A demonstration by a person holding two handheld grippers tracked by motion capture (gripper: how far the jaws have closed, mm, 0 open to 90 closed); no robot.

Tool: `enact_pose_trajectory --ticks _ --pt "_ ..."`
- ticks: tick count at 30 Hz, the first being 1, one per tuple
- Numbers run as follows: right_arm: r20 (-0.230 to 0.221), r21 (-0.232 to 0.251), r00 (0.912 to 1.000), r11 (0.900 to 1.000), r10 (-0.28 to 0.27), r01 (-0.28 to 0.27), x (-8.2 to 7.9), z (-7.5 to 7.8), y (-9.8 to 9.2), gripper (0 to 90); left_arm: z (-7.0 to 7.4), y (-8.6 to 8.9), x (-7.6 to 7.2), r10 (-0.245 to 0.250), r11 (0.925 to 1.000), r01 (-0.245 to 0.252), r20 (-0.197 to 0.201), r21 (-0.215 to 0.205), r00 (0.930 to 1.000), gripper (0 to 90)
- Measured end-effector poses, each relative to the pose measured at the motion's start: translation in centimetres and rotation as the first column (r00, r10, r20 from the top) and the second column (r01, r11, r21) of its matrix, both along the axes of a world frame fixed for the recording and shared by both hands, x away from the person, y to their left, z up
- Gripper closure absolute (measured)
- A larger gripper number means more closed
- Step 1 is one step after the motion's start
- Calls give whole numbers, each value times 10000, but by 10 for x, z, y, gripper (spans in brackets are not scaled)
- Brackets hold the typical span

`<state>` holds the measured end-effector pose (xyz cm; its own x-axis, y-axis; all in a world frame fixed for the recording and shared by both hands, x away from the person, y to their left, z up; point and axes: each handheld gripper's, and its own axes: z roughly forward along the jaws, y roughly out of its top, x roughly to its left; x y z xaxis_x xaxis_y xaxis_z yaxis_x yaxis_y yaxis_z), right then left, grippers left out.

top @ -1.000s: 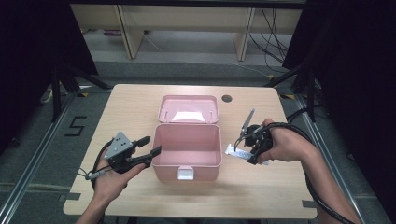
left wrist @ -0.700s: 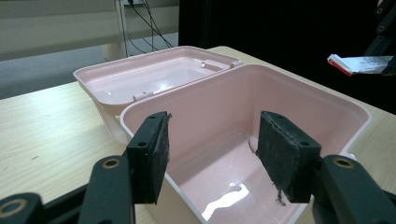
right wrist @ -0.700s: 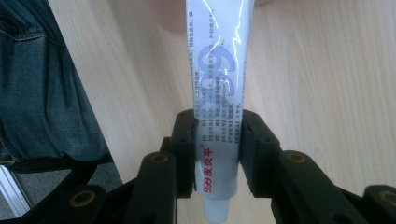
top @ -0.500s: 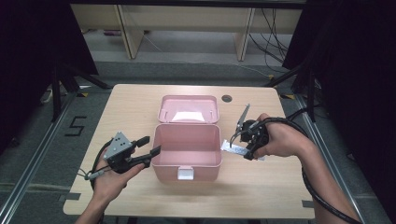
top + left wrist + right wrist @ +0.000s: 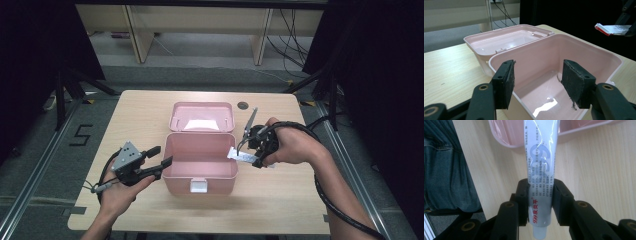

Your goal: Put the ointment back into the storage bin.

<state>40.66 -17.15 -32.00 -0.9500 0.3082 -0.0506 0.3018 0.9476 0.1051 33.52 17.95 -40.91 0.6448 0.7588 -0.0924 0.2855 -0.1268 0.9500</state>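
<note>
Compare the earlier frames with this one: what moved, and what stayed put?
The right gripper, shut on the white tube, carried it leftward to the open pink box's right rim. The left gripper stayed open beside the box; box and lid unmoved.

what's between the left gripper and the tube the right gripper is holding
The open pink box sits between the left gripper and the tube, as the high view shows.

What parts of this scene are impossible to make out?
- Tube: its far end is cut off by the top edge of the right gripper view; small print blurred.
- Pink box: its far rim is cut off there too.
- Right claw: mostly hidden by the hand in the high view.
</note>
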Motion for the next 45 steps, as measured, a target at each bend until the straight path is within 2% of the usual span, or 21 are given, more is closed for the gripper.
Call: enact_pose_trajectory --ticks 2,4,5,6,7,11,12,16,17,24,25,26,28,29,31,32,33,39,43,44,45 --pt "-55 65 9996 9996 288 -287 2 0 4 700 0 0 0 4 10000 -4 -13 9 10000 433" --pt "-102 60 9997 9998 201 -200 2 0 8 701 -1 0 0 -7 10000 7 -25 -11 10000 433" --pt "-55 49 9992 9992 393 -393 4 0 9 700 -1 1 0 -1 10000 0 -27 -8 10000 433" --pt "-77 43 9996 9996 263 -262 3 0 11 700 -1 1 0 0 10000 0 -24 -11 10000 433" --pt "-33 121 9991 9990 426 -426 4 -1 12 701 -1 1 0 1 10000 -1 -29 -13 10000 433" --pt "-70 94 9990 9990 433 -433 5 1 20 701 0 0 -1 -13 10000 13 -11 -33 10000 433" --pt "-80 76 9980 9980 624 -623 7 1 22 700 -1 1 0 -55 9999 56 63 -95 10000 433" --pt "-51 56 9984 9984 568 -568 6 3 30 700 -1 2 -1 24 10000 -24 28 -87 10000 433" --pt "-30 143 9968 9967 799 -799 8 2 32 701 -1 2 -1 -8 9999 9 37 -103 10000 433" --pt "-20 95 9944 9944 1054 -1054 11 3 46 701 -2 2 -1 -2 9999 2 22 -101 10000 433" --pt "-51 106 9957 9957 922 -921 10 3 48 701 -2 2 -1 0 10000 0 18 -88 10000 433" --pt "-33 130 9934 9933 1149 -1148 11 3 50 701 -2 2 -1 -16 9999 16 35 -130 10000 432" --pt "28 107 9924 9923 1231 -1231 12 3 54 701 -1 2 -1 3 9999 -2 48 -128 10000 433" --pt "-64 92 9940 9940 1090 -1089 11 3 56 701 -1 3 -1 4 9999 -3 55 -134 10000 432" --pt "-71 99 9930 9930 1177 -1177 11 3 60 701 -1 3 -1 6 9999 -5 53 -133 10000 433" --pt "40 182 9867 9865 1626 -1626 14 1 61 701 -1 3 -1 4 9999 -4 54 -135 10000 433" --pt "-54 158 9902 9901 1393 -1392 12 1 63 701 -1 3 -1 6 9999 -6 58 -139 10000 433" --pt "-13 135 9848 9847 1739 -1738 14 -1 72 701 -1 3 -1 39 9999 -38 79 -119 10000 431" --pt "-12 128 9835 9834 1809 -1809 15 -4 76 701 -2 3 -2 87 9998 -86 40 -161 10000 431" --pt "-95 120 9869 9869 1611 -1610 14 -4 77 701 -3 3 -1 24 9997 -21 94 -228 10000 431" --pt "-39 117 9846 9845 1749 -1749 14 -4 77 701 -3 3 -2 76 9999 -75 54 -141 10000 431"
